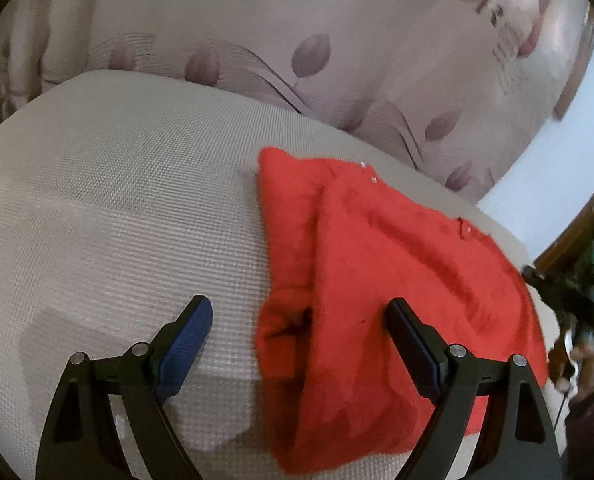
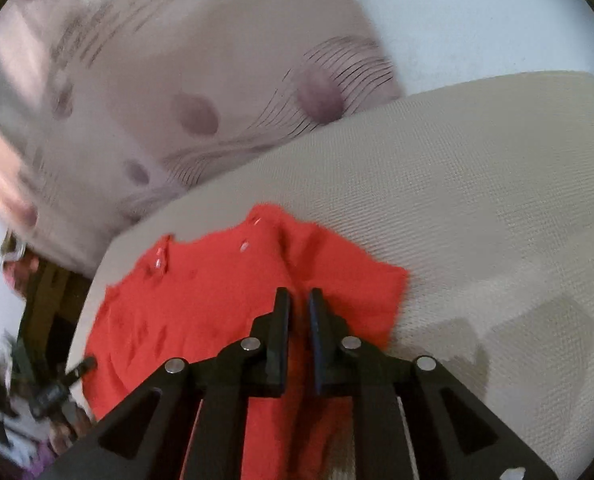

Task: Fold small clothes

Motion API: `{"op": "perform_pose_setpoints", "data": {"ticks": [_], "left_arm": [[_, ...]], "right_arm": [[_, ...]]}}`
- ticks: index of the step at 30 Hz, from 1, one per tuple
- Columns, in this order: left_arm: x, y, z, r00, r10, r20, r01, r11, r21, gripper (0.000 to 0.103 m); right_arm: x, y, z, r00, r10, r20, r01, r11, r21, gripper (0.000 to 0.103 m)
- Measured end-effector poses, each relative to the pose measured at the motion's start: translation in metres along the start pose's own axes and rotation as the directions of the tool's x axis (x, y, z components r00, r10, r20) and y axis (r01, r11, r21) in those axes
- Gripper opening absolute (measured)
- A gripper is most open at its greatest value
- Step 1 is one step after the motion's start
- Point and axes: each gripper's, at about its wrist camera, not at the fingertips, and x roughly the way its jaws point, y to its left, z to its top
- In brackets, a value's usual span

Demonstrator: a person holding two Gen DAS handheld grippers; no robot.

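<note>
Up close, left gripper (image 1: 299,306) fingers spread wide, holding nothing, hanging over the near left edge of the red top (image 1: 377,260). Right gripper (image 2: 299,292) fingers nearly together, only a thin gap (cannot tell whether nipping cloth or not), over the middle of the top, at the near end of a raised ridge.

Lies flat on the grey pad (image 1: 117,200), toward its right side in the left view. Partly folded, with one flap laid over along the left edge and small buttons near the far end.

Looks soft, fuzzy and light. Bends anywhere, keeps no shape, so likely to sag if lifted by one spot. Not slippery (fuzzy enough to catch on the fingers). Nothing to break, but worth watching for snags at the buttons. Best to pinch at an edge or a corner, through both layers, not in the middle. Two holds well apart for a neat fold.

Plenty of bare pad left of the top in the left view, good for laying it over. Less room on the other side: close to the pad's edge there, with a drop past it. Leafy curtain (image 1: 297,60) behind the far edge, apart from the top. Better to fold toward the bare side.
</note>
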Motion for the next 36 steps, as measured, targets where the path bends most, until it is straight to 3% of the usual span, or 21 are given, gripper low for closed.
{"op": "perform_pose_setpoints", "data": {"ticks": [3,6,10,11,12,14,15,18,26,29,31,33,35,36], "left_arm": [[-0.014,0.012,-0.001,0.999,-0.039,0.008,0.039,0.999,-0.025,0.089],[-0.016,0.015,-0.005,0.996,-0.062,-0.068,0.062,0.998,0.003,0.088],[-0.021,0.014,-0.013,0.987,-0.117,-0.115,0.122,0.992,0.035,0.083],[-0.022,0.013,-0.014,0.985,-0.123,-0.122,0.129,0.991,0.046,0.072],[-0.022,0.013,-0.016,0.985,-0.115,-0.127,0.123,0.99,0.062,0.05],[-0.019,0.014,-0.018,0.984,-0.088,-0.157,0.102,0.991,0.082,0.021],[-0.019,0.015,-0.019,0.981,-0.102,-0.165,0.116,0.99,0.075,0.015],[-0.021,0.015,-0.02,0.977,-0.12,-0.179,0.137,0.987,0.084,0.01],[-0.039,0.015,-0.036,0.963,-0.125,-0.239,0.173,0.966,0.193,0.007],[-0.049,0.012,-0.034,0.968,-0.122,-0.218,0.172,0.958,0.229,0.007],[-0.055,0.008,-0.029,0.981,-0.081,-0.175,0.126,0.957,0.26,0.007],[-0.053,0.008,-0.023,0.981,-0.087,-0.175,0.129,0.961,0.243,0.013],[-0.048,0.007,-0.019,0.979,-0.099,-0.177,0.138,0.964,0.226,0.042],[-0.045,0.004,-0.018,0.977,-0.111,-0.182,0.152,0.962,0.225,0.049]], "right_arm": [[-0.036,0.024,-0.015,0.998,0.029,0.063,-0.024,0.997,-0.079,0.012],[-0.049,0.061,-0.042,0.997,0.071,0.019,-0.065,0.972,-0.225,0.012],[-0.039,0.09,-0.088,0.996,-0.084,-0.041,0.059,0.902,-0.428,0.012],[-0.036,0.089,-0.095,0.993,-0.105,-0.052,0.072,0.897,-0.436,0.012],[-0.033,0.084,-0.1,0.99,-0.126,-0.059,0.088,0.896,-0.434,0.012],[-0.025,0.069,-0.106,0.985,-0.154,-0.077,0.111,0.909,-0.403,0.011],[-0.027,0.061,-0.107,0.987,-0.136,-0.085,0.095,0.922,-0.375,0.011],[-0.03,0.053,-0.105,0.991,-0.1,-0.087,0.065,0.939,-0.338,0.011],[-0.027,0.047,-0.105,0.992,-0.014,-0.124,-0.023,0.956,-0.291,0.029],[-0.027,0.048,-0.105,0.991,0.019,-0.134,-0.057,0.955,-0.289,0.039],[-0.027,0.049,-0.105,0.99,0.031,-0.138,-0.07,0.953,-0.293,0.043],[-0.028,0.049,-0.105,0.989,0.047,-0.14,-0.086,0.954,-0.289,0.047],[-0.028,0.048,-0.105,0.988,0.061,-0.14,-0.099,0.956,-0.277,0.048],[-0.029,0.047,-0.105,0.988,0.065,-0.139,-0.101,0.957,-0.272,0.048]]}}
